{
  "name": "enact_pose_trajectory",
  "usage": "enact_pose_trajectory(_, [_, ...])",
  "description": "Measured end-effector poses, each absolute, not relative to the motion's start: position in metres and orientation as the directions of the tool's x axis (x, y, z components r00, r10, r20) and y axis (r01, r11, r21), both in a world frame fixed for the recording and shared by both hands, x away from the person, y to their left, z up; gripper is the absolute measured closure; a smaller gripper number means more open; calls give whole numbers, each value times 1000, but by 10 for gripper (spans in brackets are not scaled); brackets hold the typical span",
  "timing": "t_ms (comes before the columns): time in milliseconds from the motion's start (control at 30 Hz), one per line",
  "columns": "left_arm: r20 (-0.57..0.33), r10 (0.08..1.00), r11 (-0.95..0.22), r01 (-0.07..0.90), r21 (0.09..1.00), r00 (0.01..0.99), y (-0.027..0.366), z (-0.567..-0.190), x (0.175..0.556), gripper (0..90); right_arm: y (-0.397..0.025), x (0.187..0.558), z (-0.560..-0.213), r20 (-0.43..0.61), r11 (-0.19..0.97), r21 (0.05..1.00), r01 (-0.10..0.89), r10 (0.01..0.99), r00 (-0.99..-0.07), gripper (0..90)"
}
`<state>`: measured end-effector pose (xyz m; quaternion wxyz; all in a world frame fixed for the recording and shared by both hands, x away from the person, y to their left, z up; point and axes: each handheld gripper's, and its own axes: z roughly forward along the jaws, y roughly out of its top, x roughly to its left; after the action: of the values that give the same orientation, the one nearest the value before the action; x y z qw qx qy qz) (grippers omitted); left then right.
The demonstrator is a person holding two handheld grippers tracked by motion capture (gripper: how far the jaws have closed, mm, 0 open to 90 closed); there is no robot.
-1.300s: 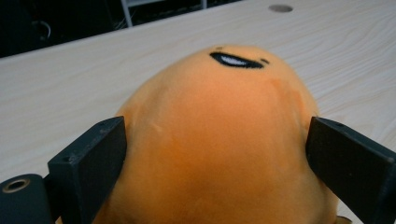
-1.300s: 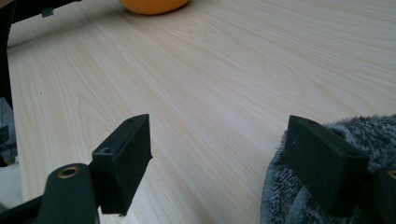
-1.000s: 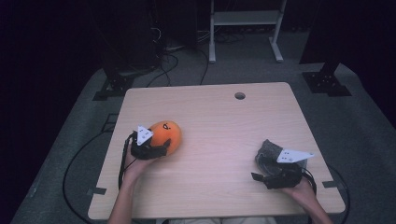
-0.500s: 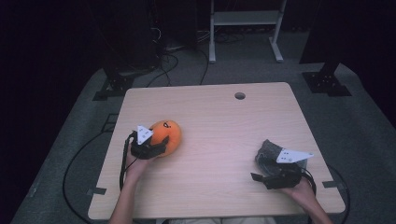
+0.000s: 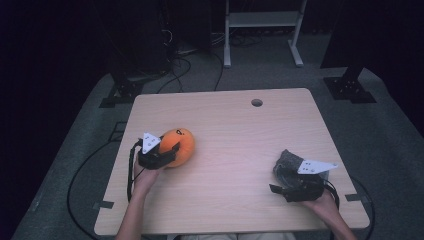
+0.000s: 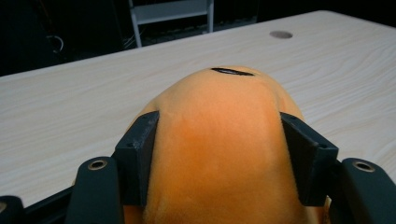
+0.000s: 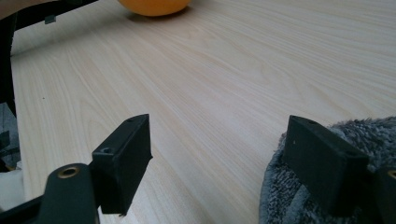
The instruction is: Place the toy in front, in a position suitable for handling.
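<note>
Left gripper (image 5: pixel 167 150) pinches the orange plush (image 5: pixel 181 145) on the bench (image 5: pixel 240 130); soft fabric may slip. Right gripper (image 7: pixel 219 158) stands spread beside a grey cloth (image 7: pixel 373 135).

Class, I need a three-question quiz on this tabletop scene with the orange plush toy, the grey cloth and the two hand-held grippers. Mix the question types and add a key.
1. True or false: the left hand-held gripper has its jaws pressed against both sides of the orange plush toy.
2. What lies beside one jaw of the right hand-held gripper? A) a grey fuzzy cloth B) a metal spoon C) a glass cup
3. Fill in: the round hole sits near the table's ____ edge, seen from the person's side.

Key: 1 true; 2 A; 3 far.
</note>
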<state>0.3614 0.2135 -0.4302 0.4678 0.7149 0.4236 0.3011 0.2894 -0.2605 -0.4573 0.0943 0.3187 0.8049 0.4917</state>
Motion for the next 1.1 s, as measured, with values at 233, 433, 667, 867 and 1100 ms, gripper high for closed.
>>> enact_pose_trajectory(233, [13,874,-172,285,943,487,211,-418,355,357,-262,289,-456,158,309,855,417,609,-777,220])
enact_pose_trajectory(433, [29,832,-197,245,949,554,193,-407,347,356,-264,289,-455,152,303,860,411,616,-773,219])
enact_pose_trajectory(667, [26,739,-234,220,947,674,153,-406,338,353,-270,291,-453,153,276,870,409,637,-756,219])
enact_pose_trajectory(867, [37,651,-278,192,941,758,116,-407,328,353,-275,291,-452,148,256,877,406,660,-737,219])
enact_pose_trajectory(1100, [52,554,-329,160,931,831,80,-413,316,352,-282,296,-450,141,233,881,411,699,-701,219])
